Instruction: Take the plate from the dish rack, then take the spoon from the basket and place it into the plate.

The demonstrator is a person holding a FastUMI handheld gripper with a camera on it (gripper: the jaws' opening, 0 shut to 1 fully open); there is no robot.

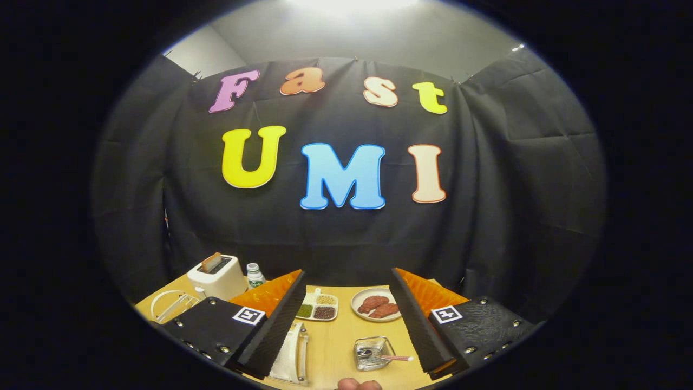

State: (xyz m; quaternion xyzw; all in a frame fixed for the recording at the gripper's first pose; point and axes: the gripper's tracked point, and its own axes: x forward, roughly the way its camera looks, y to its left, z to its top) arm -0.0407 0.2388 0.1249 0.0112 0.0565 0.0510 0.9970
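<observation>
Round white plate (170, 304) stands upright in wire dish rack (181, 309), beyond my left finger. Pink-handled spoon (391, 357) lies in a small wire basket (372, 353) between my fingers. My claw (346, 281) gapes wide, holding nothing; smooth wooden table (338, 346).

The gripper (346, 287) hangs with fingers spread wide above the table (335, 352); between them sits the basket (372, 353) holding the spoon (395, 358).

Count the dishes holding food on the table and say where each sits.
2. The divided tray of grains lies beyond the open gripper, nearer its left finger; the plate of meat sits beside it, by the right finger. The fingers may hide others.
</observation>
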